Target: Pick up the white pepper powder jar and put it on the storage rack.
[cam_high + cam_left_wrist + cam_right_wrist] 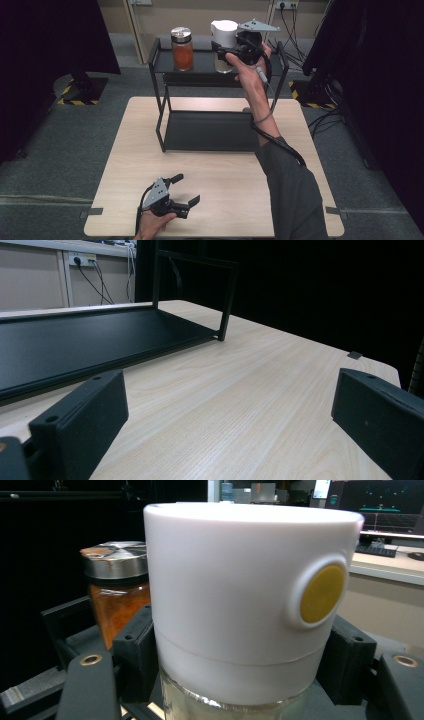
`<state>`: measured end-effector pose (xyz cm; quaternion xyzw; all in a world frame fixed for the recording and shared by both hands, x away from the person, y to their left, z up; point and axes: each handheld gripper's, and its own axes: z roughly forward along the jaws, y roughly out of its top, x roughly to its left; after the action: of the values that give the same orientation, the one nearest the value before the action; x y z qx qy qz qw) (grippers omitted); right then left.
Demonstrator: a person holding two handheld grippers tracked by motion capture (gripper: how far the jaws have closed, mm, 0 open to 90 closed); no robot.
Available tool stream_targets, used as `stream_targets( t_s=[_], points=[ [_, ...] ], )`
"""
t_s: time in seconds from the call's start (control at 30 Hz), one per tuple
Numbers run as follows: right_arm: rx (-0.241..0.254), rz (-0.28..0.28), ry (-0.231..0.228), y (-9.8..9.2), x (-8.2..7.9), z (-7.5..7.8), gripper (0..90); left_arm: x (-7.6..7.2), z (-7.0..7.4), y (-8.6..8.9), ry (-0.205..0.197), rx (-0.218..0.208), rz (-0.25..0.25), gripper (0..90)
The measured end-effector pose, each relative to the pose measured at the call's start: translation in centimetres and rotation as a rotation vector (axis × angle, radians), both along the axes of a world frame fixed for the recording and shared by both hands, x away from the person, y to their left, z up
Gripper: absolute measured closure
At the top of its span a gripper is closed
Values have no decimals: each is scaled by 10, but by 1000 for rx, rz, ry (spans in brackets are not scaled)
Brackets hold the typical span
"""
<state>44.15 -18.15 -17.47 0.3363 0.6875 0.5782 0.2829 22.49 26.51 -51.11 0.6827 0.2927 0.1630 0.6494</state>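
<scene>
The white-lidded jar [224, 44] stands at the right end of the black rack's [161, 75] top shelf, with the orange-filled jar [182, 50] well to its left on the same shelf. The right tongs [226, 50] are clenched on it, one jaw on each side, just where the white lid meets the glass, as the right gripper view shows.

The biggest worry, to my eye, is the rack itself. It is a light wire-frame thing perched on the tabletop [215, 190], and a sideways pull at the top shelf could rock it or drag it. Next comes the raised rail round that shelf: if the jar is drawn off low, its base may catch the rail and tip. The orange-filled jar sits far enough from the white-lidded one that a knock seems unlikely unless the hand swings left. Smallest risk, but real: the jaws bear partly on a smooth lid rather than wholly on glass, so the jar could slip or the lid could twist.

The jar has a tall, plain white lid [240, 590] with a round yellow button [322, 593] on its side, and clear glass [220, 707] below.

The left tongs [186, 189] rest released near the tabletop's front edge, well away from the rack, holding nothing.
</scene>
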Motion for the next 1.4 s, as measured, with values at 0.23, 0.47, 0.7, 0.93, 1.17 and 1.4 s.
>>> stream_targets(
  t_s=[0.23, 0.47, 0.7, 0.93, 1.17, 1.4],
  points=[
    [8, -22, -1, 3, 5, -3, 308, 0, 0, -1, -1, 0, 1, 9],
    [12, -41, -6, 8, 10, -9, 307, 0, -1, -1, 0, -3, -3, 9],
    [10, -62, -7, 12, 16, -13, 307, 0, -1, -1, 3, -5, -7, 9],
    [10, -66, -12, 13, 17, -15, 307, 0, -1, -1, 3, -2, -6, 9],
    [7, -65, -22, 14, 17, -17, 305, 0, -1, -2, 2, 1, -8, 10],
    [32, -67, -25, 14, 12, -16, 162, 0, 0, -2, 0, 4, -9, 9]
  ],
)
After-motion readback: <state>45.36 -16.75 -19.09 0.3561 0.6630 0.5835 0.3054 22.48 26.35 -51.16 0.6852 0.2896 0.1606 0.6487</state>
